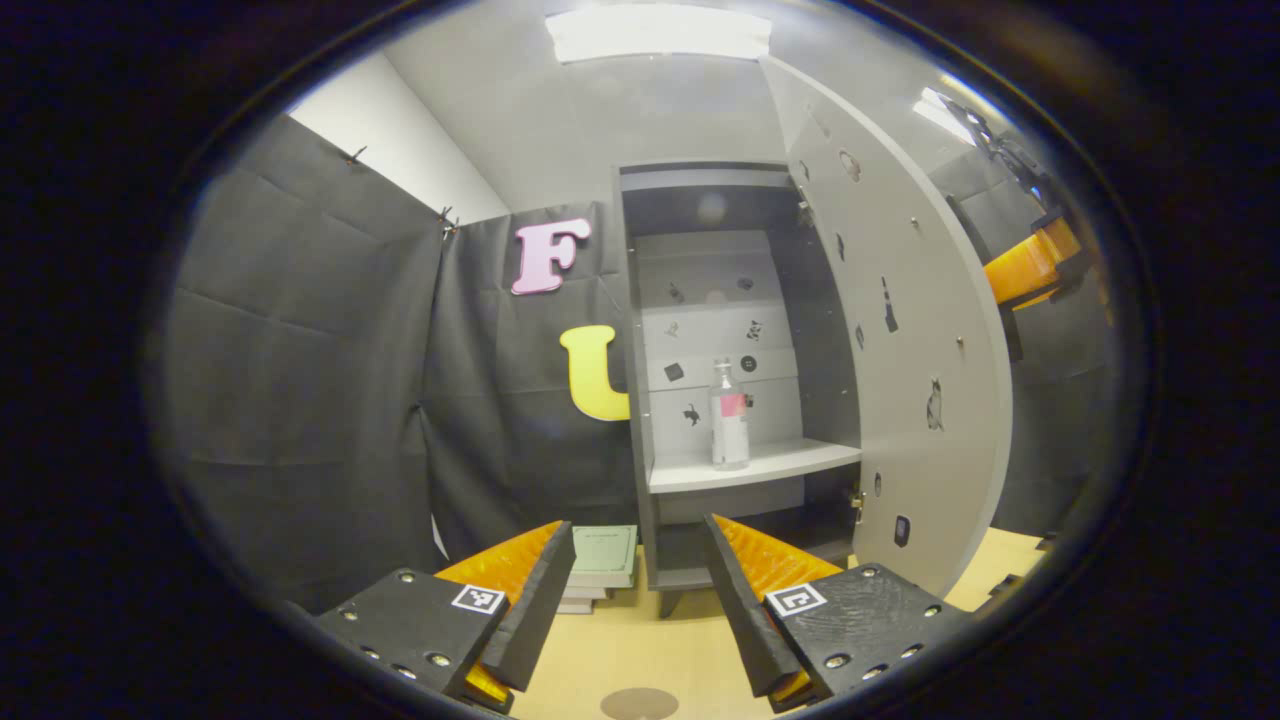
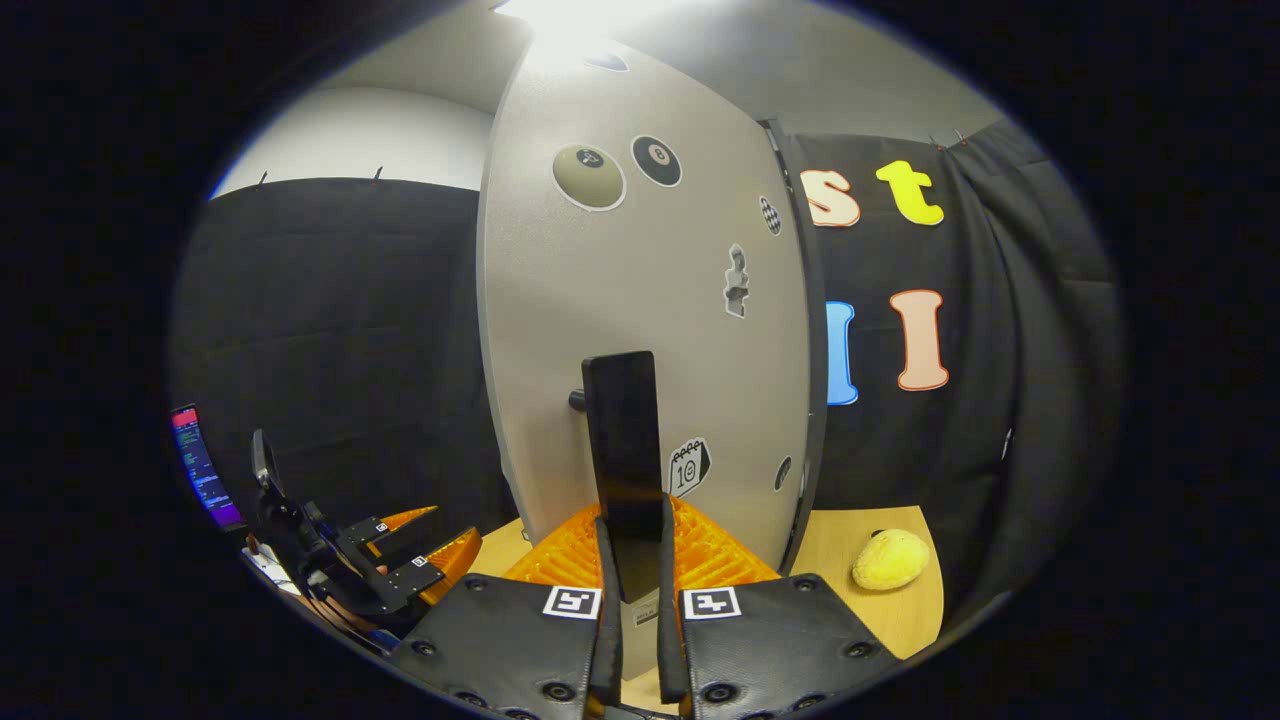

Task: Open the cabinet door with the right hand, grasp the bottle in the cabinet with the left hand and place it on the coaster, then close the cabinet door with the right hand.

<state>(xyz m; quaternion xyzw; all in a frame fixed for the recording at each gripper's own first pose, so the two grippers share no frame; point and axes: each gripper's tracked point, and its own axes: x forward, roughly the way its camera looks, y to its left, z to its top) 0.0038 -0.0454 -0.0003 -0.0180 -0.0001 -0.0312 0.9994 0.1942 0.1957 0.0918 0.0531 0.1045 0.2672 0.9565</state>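
I count one bottle (image 1: 730, 415), standing upright on the cabinet's (image 1: 700, 330) middle shelf (image 1: 750, 465), a clear one with a pink label. There is one round coaster (image 1: 639, 703) on the wooden table (image 1: 620, 650), cut off at the bottom of my left gripper view, and one small stack of books (image 1: 600, 565) beside the cabinet's foot. One yellow plush toy (image 2: 890, 558) lies on the table to the right of the cabinet door (image 2: 640, 300).

The door stands swung open, and its hinge side is hard to make out. My left gripper (image 1: 630, 590) has its fingers spread wide, holding nothing, aimed at the cabinet. My right gripper (image 2: 632, 600) pinches the door's black handle (image 2: 622, 450) between both fingers. My left gripper (image 2: 400, 560) also shows low beside the door, partly cut off.
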